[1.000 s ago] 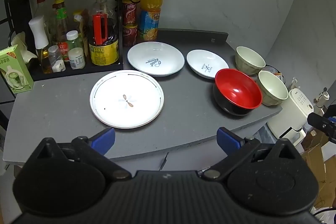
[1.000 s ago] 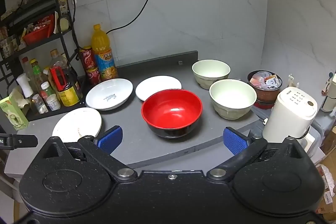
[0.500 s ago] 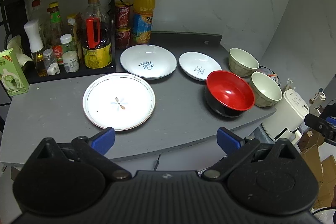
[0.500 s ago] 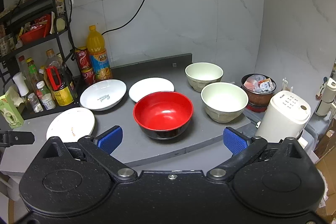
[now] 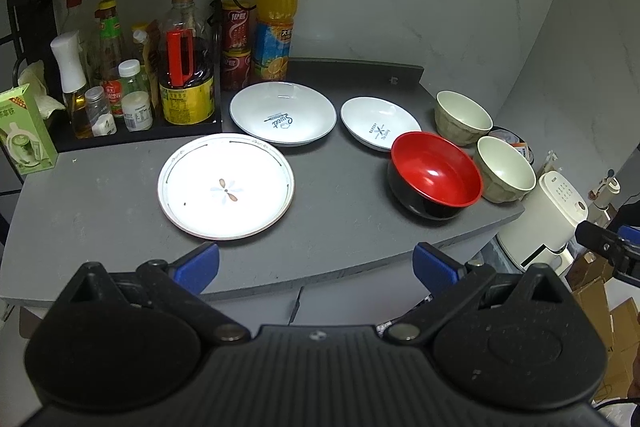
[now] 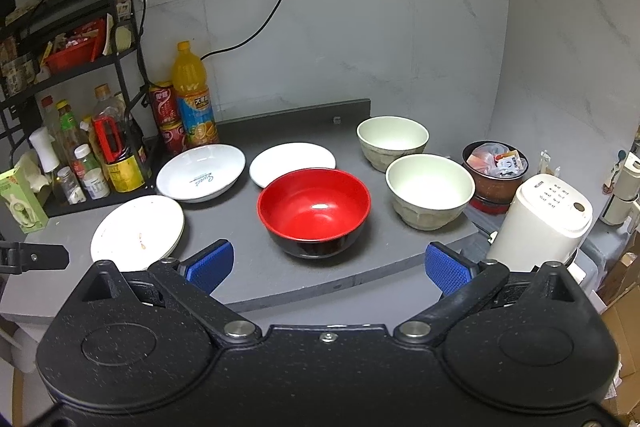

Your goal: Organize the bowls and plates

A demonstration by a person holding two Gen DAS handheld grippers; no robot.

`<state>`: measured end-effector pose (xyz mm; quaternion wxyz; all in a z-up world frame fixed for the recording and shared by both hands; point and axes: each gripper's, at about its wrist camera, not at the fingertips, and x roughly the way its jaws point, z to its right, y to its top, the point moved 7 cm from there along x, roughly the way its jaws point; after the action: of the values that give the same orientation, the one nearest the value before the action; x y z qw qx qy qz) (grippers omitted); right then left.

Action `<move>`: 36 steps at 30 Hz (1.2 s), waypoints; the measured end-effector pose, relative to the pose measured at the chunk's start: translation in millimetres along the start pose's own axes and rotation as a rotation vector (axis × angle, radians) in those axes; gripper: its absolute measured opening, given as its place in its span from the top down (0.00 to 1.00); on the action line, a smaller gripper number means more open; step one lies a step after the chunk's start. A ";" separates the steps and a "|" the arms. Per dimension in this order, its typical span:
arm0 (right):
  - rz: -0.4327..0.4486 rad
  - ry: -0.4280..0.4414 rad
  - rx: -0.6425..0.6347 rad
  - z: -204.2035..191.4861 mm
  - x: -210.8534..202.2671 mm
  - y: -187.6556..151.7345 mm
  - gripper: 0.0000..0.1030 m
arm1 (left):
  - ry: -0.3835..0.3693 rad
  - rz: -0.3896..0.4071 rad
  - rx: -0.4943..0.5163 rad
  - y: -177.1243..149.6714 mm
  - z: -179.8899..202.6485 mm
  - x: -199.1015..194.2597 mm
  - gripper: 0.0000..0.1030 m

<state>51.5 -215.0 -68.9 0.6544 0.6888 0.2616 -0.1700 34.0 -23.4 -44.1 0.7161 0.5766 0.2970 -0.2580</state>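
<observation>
Six dishes sat on the grey counter (image 5: 100,195) in front of you, none stacked. At far left a rack (image 5: 120,67) of bottles stood clear of the work. Next came the flat plate (image 5: 226,187), nearest your left gripper (image 5: 316,267), whose jaws were spread wide and held nothing. Behind it lay the deep plate (image 5: 283,113), then the small plate (image 5: 380,123) to its right, its near edge just beside the red bowl (image 5: 434,175). That bowl sat squarely ahead of your right gripper (image 6: 326,267), also gaping and empty. Right again were two pale bowls: the near bowl (image 6: 430,189) close to the counter's right edge and the far bowl (image 6: 392,141) behind it. Off the counter at right stood a white appliance (image 6: 540,219).

You appeared to be lining up the first pick, with nothing yet gripped. To do it well, you probably wanted each gripper on its own side: left for plates, right for bowls. A plate's low rim offers little to bite, so one finger under the lip and one on top seemed wise. For bowls, pinching the wall at the rim, one finger inside, looked safest. The near bowl risked a nudge off the edge, so approaching from above suited it better.
</observation>
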 end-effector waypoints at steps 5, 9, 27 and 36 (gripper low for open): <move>-0.009 0.002 -0.004 -0.3 -1.4 -3.0 0.00 | 0.003 0.001 -0.004 -3.3 -3.7 -2.6 0.01; -0.013 0.002 -0.006 0.5 -2.1 -3.3 0.00 | 0.004 0.007 -0.009 -1.7 -5.2 -4.9 0.01; -0.012 -0.007 -0.002 9.4 0.8 -3.9 0.00 | 0.009 0.011 -0.011 -0.4 -1.8 -5.6 0.01; -0.017 0.004 0.013 17.4 1.7 -4.1 0.00 | 0.018 0.012 -0.021 -1.7 -0.4 -5.5 0.01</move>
<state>52.4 -232.0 -74.7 0.6477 0.6914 0.2676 -0.1757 28.9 -23.2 -41.3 0.7209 0.5730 0.3027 -0.2456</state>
